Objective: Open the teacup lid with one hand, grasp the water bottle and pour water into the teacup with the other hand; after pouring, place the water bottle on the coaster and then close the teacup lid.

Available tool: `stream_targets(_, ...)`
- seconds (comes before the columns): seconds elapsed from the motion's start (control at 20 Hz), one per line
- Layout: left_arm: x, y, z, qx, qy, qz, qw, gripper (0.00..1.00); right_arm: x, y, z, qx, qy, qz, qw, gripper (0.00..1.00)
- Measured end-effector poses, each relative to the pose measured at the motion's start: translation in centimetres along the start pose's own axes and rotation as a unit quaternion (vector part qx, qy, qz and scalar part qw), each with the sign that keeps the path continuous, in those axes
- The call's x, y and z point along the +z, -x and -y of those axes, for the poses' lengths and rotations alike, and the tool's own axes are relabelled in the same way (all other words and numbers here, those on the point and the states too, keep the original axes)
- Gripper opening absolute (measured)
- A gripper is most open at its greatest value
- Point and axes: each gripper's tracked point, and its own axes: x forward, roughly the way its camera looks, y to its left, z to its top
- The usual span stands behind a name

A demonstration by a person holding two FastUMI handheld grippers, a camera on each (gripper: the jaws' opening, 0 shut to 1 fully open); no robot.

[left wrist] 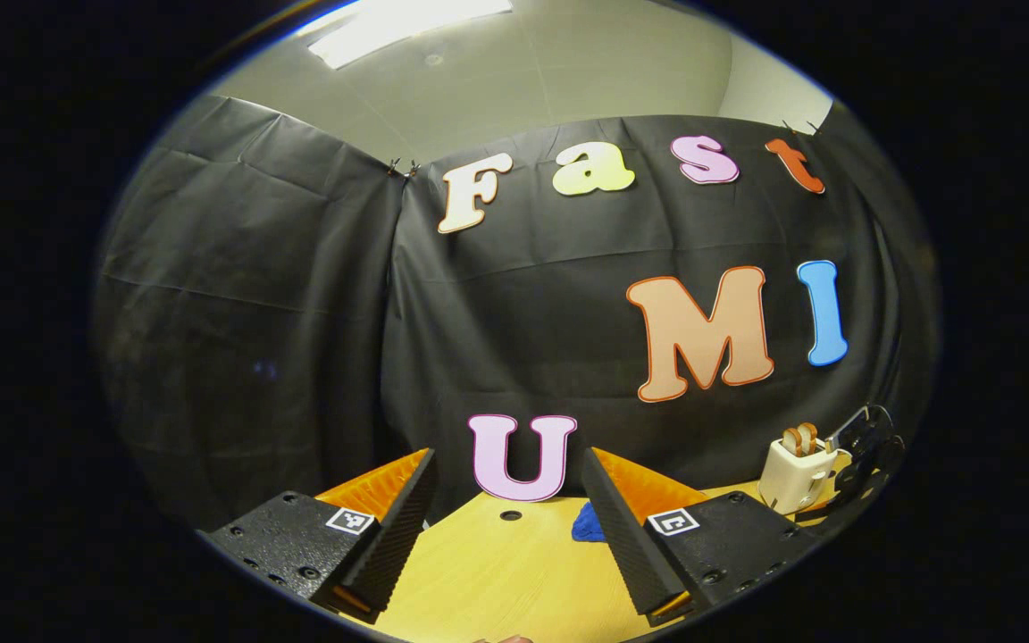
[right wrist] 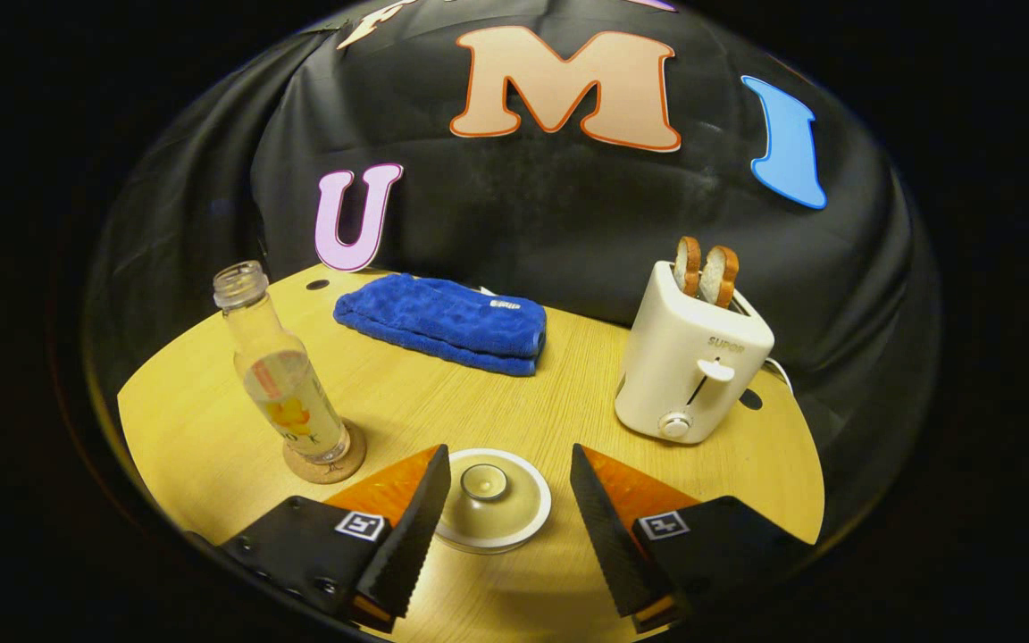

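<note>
Wide wooden tabletop (right wrist: 211, 429) carrying everything. Toaster (right wrist: 691, 362) at the right edge, two slices up; blue towel (right wrist: 443, 326) folded along the back edge. Bottle (right wrist: 282, 375) uncapped, leaning a little, already parked on the coaster (right wrist: 325, 463) near the left edge. Teacup lid (right wrist: 492, 509) at the front edge, seemingly seated on the cup, knob up. Right gripper (right wrist: 510, 500) spread wide, one finger either side of the lid, touching nothing. Left gripper (left wrist: 507, 513) spread too, empty, raised toward the back edge. Looks like the closing step, or the very start; hard to say. If starting, next: down over the knob, squeeze, lift straight.
</note>
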Motion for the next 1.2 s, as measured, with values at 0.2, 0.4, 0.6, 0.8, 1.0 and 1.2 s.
stream_targets(0.2, -0.3, 0.1, -0.6, 0.005, -0.006, -0.003, 1.0, 0.95, -0.8, -0.7, -0.4, 0.002, 0.006, -0.014, 1.0, 0.73)
stream_targets(0.4, -0.5, 0.2, -0.9, 0.01, -0.007, -0.005, 1.0, 0.95, -1.3, -0.9, -0.9, 0.007, -0.009, -0.026, 1.0, 0.48)
stream_targets(0.6, -0.6, 0.2, -0.8, 0.008, -0.007, -0.008, 1.0, 0.95, -1.3, -0.9, -1.0, 0.009, 0.0, -0.026, 1.0, 0.48)
stream_targets(0.8, -0.7, 0.1, -0.4, 0.003, -0.008, -0.009, 1.0, 0.96, -1.3, -0.9, -1.4, 0.008, 0.02, -0.022, 1.0, 0.51)
stream_targets(1.0, -0.4, 0.1, -0.4, 0.001, -0.011, -0.005, 1.0, 0.96, -1.2, -1.0, -1.0, -0.002, 0.022, -0.023, 0.999, 0.36)
stream_targets(1.2, -0.8, 0.1, 0.0, -0.004, -0.009, -0.01, 1.0, 0.96, -0.9, -0.7, -1.0, -0.003, 0.016, -0.02, 1.0, 0.3)
